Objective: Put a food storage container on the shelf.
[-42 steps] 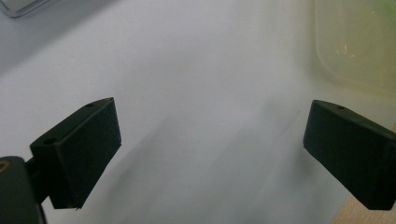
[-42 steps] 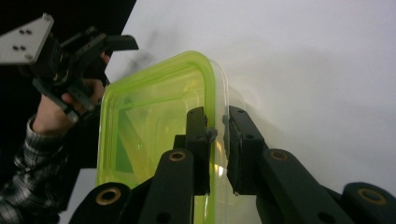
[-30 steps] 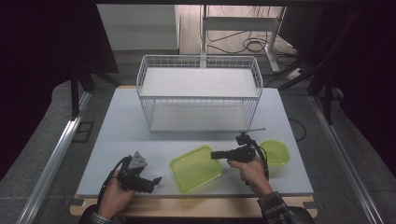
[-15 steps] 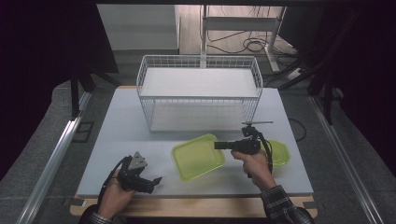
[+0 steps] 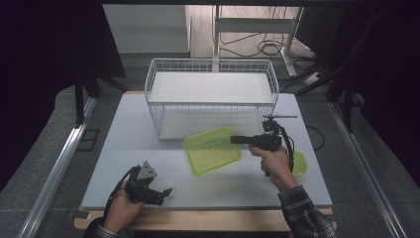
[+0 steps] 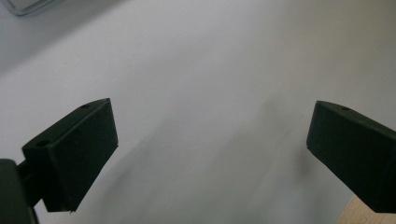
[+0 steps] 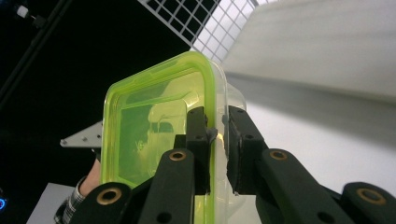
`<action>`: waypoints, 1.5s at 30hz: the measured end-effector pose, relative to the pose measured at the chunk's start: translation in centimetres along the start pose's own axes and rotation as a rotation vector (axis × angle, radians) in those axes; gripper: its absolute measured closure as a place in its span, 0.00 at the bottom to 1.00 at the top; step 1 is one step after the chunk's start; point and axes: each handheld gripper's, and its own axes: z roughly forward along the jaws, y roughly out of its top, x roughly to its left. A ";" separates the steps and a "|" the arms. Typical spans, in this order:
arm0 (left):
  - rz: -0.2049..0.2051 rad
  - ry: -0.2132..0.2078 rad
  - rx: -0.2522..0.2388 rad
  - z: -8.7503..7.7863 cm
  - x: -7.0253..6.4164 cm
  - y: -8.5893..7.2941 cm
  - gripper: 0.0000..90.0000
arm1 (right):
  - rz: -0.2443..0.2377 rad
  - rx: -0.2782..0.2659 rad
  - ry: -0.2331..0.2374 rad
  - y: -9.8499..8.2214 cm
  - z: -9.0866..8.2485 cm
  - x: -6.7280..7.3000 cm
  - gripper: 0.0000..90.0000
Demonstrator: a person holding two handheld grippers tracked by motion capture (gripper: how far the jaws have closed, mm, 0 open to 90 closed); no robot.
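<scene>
Worktop [image 5: 124, 148] first, wide and pale, running out on every side of the two hand-held grippers. Beyond the right hand-held gripper [image 5: 236, 140], just past its tips, stands the white wire basket [image 5: 210, 101], open at the top and looking ready to receive something. Ahead of that gripper, pinched at its near rim, is the green-rimmed container [image 5: 212, 150]: in the right gripper view [image 7: 159, 126] the two black jaws are clamped on its edge, one inside the wall, one outside, and the box hangs tilted off the surface. So the pickup reads as done; the carry over the basket wall and the release inside look like what remains. Just behind the right hand, a second green piece [image 5: 298, 164] lies flat, probably next in line. Over at the near corner, the left hand-held gripper [image 5: 166, 192] rests low with jaws spread wide apart, nothing between them but bare surface.
</scene>
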 end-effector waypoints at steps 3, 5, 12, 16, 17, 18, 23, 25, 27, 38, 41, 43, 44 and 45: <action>-0.005 -0.001 -0.001 0.0 0.0 0.0 0.02 | -0.005 -0.011 0.002 0.7 -0.3 0.3 0.89; -0.006 -0.001 0.000 0.0 0.0 0.0 0.02 | -0.006 -0.014 0.003 0.9 -0.3 0.4 0.89; -0.012 -0.003 0.002 0.1 0.0 0.0 0.02 | -0.013 -0.040 0.008 2.6 -0.9 1.2 0.89; -0.016 -0.002 0.003 0.1 0.0 0.0 0.02 | -0.020 -0.060 0.002 3.7 -1.2 1.7 0.89; -0.016 -0.002 0.003 0.1 0.0 0.0 0.02 | -0.020 -0.060 0.002 3.7 -1.2 1.7 0.89; -0.016 -0.001 0.003 0.1 0.0 0.0 0.02 | -0.019 -0.070 0.002 4.2 -1.4 1.8 0.89; -0.016 0.001 0.006 0.1 0.0 0.0 0.02 | -0.019 -0.087 0.000 5.3 -1.6 2.3 0.89; -0.015 0.002 0.006 0.1 0.0 0.0 0.02 | -0.020 -0.089 -0.001 5.5 -1.7 2.4 0.89; -0.015 0.002 0.007 0.1 0.0 0.0 0.02 | -0.022 -0.097 -0.004 6.0 -1.7 2.6 0.89; -0.017 -0.001 0.013 0.2 0.0 0.0 0.02 | -0.031 -0.150 -0.048 8.9 -1.6 3.3 0.89; -0.017 0.001 0.013 0.2 0.0 0.0 0.02 | -0.030 -0.161 -0.058 9.3 -1.7 3.3 0.89; -0.017 -0.001 0.013 0.2 0.0 0.0 0.02 | -0.026 -0.176 -0.066 9.9 -1.7 3.3 0.89; -0.017 0.000 0.012 0.2 0.0 0.0 0.02 | -0.025 -0.180 -0.070 10.1 -1.7 3.3 0.89; -0.017 -0.001 0.013 0.2 0.0 0.0 0.02 | -0.024 -0.197 -0.079 10.6 -1.7 3.4 0.89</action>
